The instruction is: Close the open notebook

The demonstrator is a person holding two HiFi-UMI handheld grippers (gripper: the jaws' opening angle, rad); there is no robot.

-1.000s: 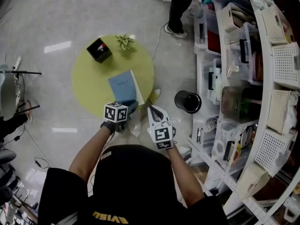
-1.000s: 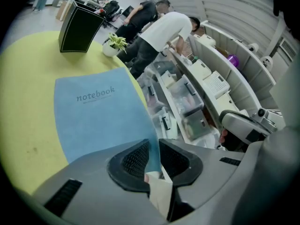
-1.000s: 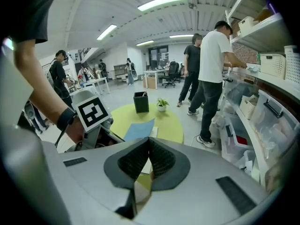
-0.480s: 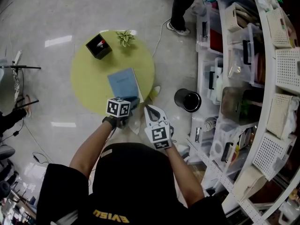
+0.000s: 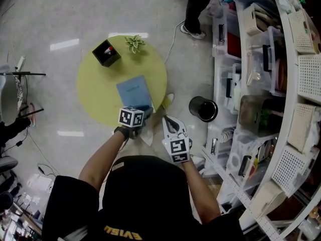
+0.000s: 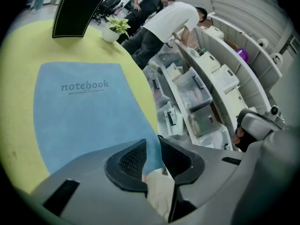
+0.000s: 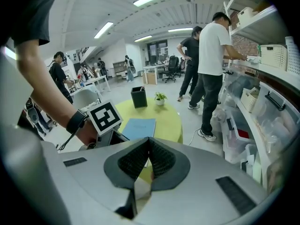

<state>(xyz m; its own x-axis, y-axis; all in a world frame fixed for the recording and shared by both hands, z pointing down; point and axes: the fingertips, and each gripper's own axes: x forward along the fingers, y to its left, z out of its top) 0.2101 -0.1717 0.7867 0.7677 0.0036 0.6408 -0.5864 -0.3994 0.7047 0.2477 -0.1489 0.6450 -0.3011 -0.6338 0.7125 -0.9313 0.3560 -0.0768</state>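
A blue notebook lies closed and flat on the round yellow-green table, its cover printed "notebook". My left gripper is at the notebook's near right corner. Its jaws are opening, and the blue cover's corner sits in the gap between the pads without being pinched. My right gripper hovers just off the table's near edge, to the right of the left one. Its pads are pressed together with nothing between them. The right gripper view shows the notebook beyond them.
A black pen holder and a small potted plant stand at the table's far side. A black bin sits on the floor to the right. White shelves with boxes fill the right side. A person stands beyond the table.
The white page strip along the notebook's right side is gone; the blue cover has come down flat. My left gripper sank a little with it. The right gripper stayed put.
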